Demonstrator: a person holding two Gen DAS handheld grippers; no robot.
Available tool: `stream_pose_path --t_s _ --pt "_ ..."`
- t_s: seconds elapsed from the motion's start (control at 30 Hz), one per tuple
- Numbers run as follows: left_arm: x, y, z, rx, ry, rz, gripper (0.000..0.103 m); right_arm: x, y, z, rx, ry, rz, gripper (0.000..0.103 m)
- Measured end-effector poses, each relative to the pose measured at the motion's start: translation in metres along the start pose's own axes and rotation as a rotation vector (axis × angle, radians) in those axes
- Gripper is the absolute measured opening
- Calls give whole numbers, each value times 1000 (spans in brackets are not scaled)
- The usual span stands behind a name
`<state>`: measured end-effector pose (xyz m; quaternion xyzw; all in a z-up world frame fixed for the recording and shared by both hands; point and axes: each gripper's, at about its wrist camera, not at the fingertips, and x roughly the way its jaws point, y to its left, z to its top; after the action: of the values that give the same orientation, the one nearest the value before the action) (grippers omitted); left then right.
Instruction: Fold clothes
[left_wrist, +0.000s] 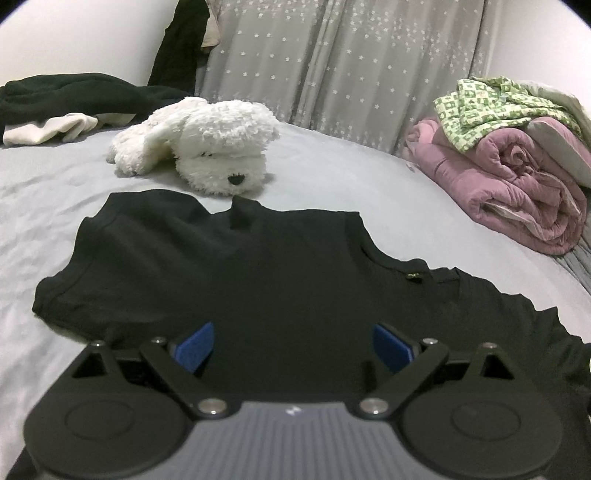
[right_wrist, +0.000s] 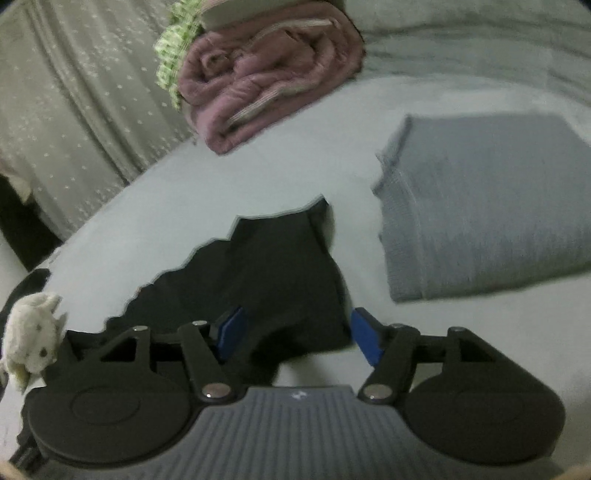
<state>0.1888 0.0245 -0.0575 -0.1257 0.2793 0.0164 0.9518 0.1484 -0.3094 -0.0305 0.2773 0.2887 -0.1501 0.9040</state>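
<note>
A black T-shirt (left_wrist: 236, 269) lies spread on the pale grey bed sheet (left_wrist: 351, 177), its collar and label toward the right. My left gripper (left_wrist: 293, 345) hovers open over the shirt's near part, blue pads (left_wrist: 195, 347) wide apart with only cloth below. In the right wrist view one end of the same black T-shirt (right_wrist: 273, 273) reaches between the fingers. My right gripper (right_wrist: 297, 336) is open, straddling the shirt's edge, its right pad (right_wrist: 364, 338) over bare sheet. A folded grey garment (right_wrist: 487, 206) lies to the right.
A white plush dog (left_wrist: 207, 144) lies just beyond the shirt. A rolled pink quilt (left_wrist: 517, 177) with green patterned cloth (left_wrist: 491, 107) on top sits at the right. Dark clothes (left_wrist: 74, 92) pile at the far left. A star-print curtain (left_wrist: 332, 55) hangs behind the bed.
</note>
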Motion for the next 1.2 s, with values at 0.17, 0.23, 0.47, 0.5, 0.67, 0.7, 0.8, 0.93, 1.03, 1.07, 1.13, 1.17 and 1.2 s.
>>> stream_pose_path --t_s 0.17,0.23,0.47,0.5,0.67,0.7,0.8,0.93,1.03,1.07,1.13,1.17,1.2 --pt "0 -2 -1 5 -1 4 94 13 1 -4 9 -38 -38 67" --pt "0 -3 -1 8 -1 6 94 19 2 -4 5 -74 -56 65" --pt "0 -3 -1 9 -1 5 94 25 -10 -9 23 -180 16 19" --pt "0 -3 -1 9 -1 6 94 25 -12 -8 32 -185 44 19" --pt "-2 -4 0 6 -1 -25 94 20 -4 -5 -21 -216 170 12" --pt "-3 -5 0 5 1 -44 94 18 1 -5 -45 -222 193 11" --pt "-4 -11 0 11 18 -109 94 13 16 -6 -132 -235 265 8" --pt "-7 -25 -1 31 46 -180 94 6 37 -6 -289 -221 213 8" --pt "-10 -39 -1 56 62 -216 94 4 29 1 -266 -209 107 50" --pt "-10 -43 0 65 67 -225 94 4 23 2 -242 -216 93 63" --pt "-11 -50 3 79 83 -238 94 7 13 2 -215 -221 52 63" --pt "-10 -54 5 83 94 -244 94 10 10 2 -212 -219 25 63" --pt "-8 -57 7 83 109 -251 94 13 7 1 -210 -216 -1 63"
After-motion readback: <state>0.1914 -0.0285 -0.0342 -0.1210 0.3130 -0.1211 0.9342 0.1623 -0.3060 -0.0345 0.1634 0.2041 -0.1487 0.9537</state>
